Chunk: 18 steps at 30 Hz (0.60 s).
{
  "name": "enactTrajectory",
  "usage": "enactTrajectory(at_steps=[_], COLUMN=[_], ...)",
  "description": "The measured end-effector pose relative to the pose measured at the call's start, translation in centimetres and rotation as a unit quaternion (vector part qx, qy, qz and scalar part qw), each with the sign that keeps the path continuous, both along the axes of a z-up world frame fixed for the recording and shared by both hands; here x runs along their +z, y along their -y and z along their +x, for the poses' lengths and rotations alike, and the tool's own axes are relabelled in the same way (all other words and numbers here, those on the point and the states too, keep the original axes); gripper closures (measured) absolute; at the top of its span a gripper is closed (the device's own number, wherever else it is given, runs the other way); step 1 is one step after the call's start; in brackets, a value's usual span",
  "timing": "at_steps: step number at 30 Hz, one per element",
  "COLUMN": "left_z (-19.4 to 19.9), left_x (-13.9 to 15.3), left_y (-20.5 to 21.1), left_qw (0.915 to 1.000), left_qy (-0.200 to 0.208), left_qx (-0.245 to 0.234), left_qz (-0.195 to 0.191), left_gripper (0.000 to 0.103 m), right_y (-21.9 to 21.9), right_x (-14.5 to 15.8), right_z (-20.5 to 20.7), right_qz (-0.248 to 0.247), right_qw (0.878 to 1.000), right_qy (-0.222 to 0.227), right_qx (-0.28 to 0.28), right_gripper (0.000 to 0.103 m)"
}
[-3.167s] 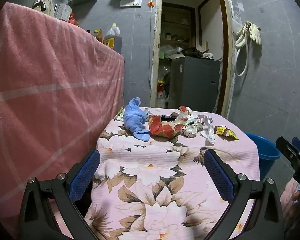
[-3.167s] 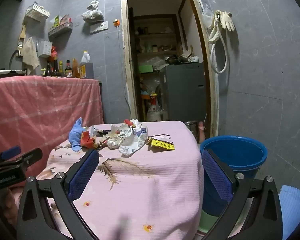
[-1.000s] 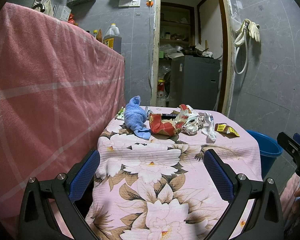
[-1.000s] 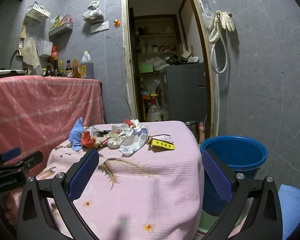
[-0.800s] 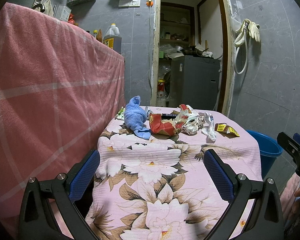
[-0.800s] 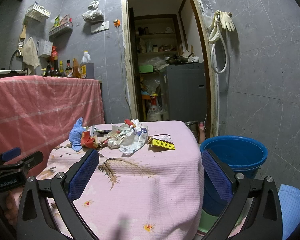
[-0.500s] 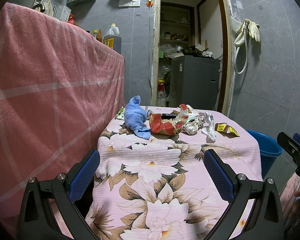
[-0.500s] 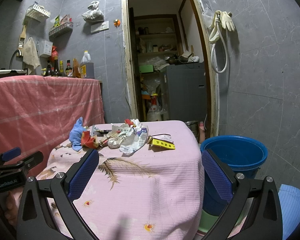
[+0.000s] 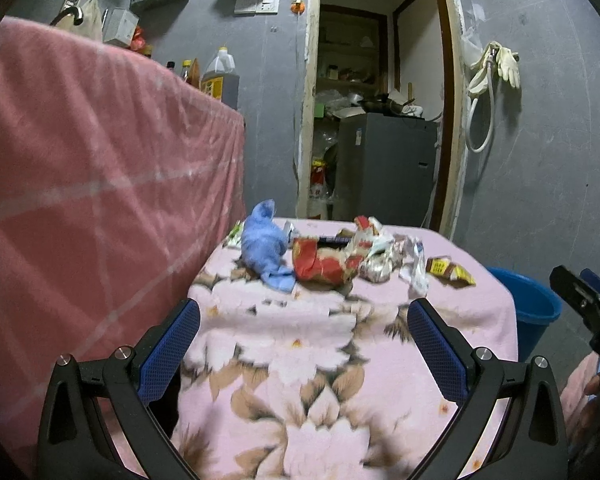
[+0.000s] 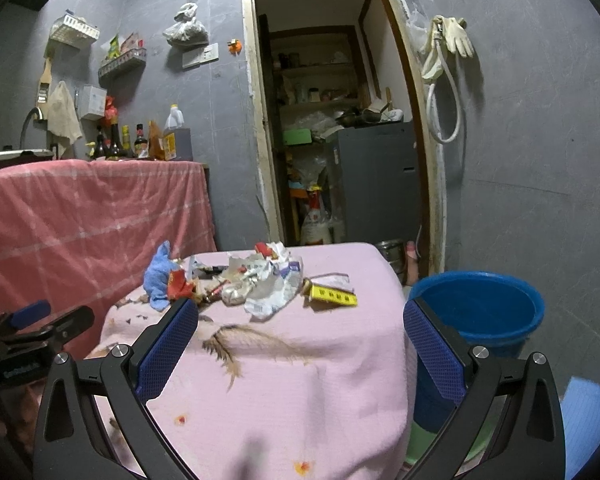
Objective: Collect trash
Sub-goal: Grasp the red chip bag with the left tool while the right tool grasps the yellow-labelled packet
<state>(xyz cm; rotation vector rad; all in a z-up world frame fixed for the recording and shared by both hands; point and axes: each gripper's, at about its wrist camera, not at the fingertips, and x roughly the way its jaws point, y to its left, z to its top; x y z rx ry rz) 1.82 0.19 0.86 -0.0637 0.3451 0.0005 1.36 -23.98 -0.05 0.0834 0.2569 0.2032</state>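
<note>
The left view has blurred and shifted slightly since half a second ago, while the right view looks unchanged. The left gripper (image 9: 304,344) and right gripper (image 10: 300,344) both stand wide apart, holding and touching nothing, above the near edge of the desk (image 10: 300,380). The trash pile (image 10: 260,280) lies well ahead along the desk's far edge, beside a blue cloth (image 9: 264,244). A blue bucket (image 10: 480,308) sits off the desk's right edge.

The near half of the table (image 10: 284,400) is bare; the trash pile (image 10: 260,280) sits along its far edge.
</note>
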Motion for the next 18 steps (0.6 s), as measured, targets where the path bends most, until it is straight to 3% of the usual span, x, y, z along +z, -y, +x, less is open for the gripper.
enactTrajectory(at_steps=[8, 14, 18], left_z=[4.6, 9.7, 12.1], left_x=[1.6, 1.2, 0.5], left_y=[-0.4, -1.2, -1.1], left_qw=[0.9999, 0.9975, 0.9962], left_qy=[0.005, -0.049, -0.077], left_qx=[0.000, 0.014, 0.015], left_qz=[-0.013, -0.048, -0.038], left_gripper=[0.001, 0.001, 0.001], right_y=[-0.3, 0.1, 0.2], right_x=[2.1, 2.8, 2.3], right_z=[4.2, 8.7, 11.6], right_qz=[-0.037, -0.052, -0.063], right_qw=[0.999, 0.998, 0.998], right_qy=[0.027, 0.034, 0.023], right_qx=[0.006, 0.000, 0.001], right_gripper=[0.000, 0.000, 0.000])
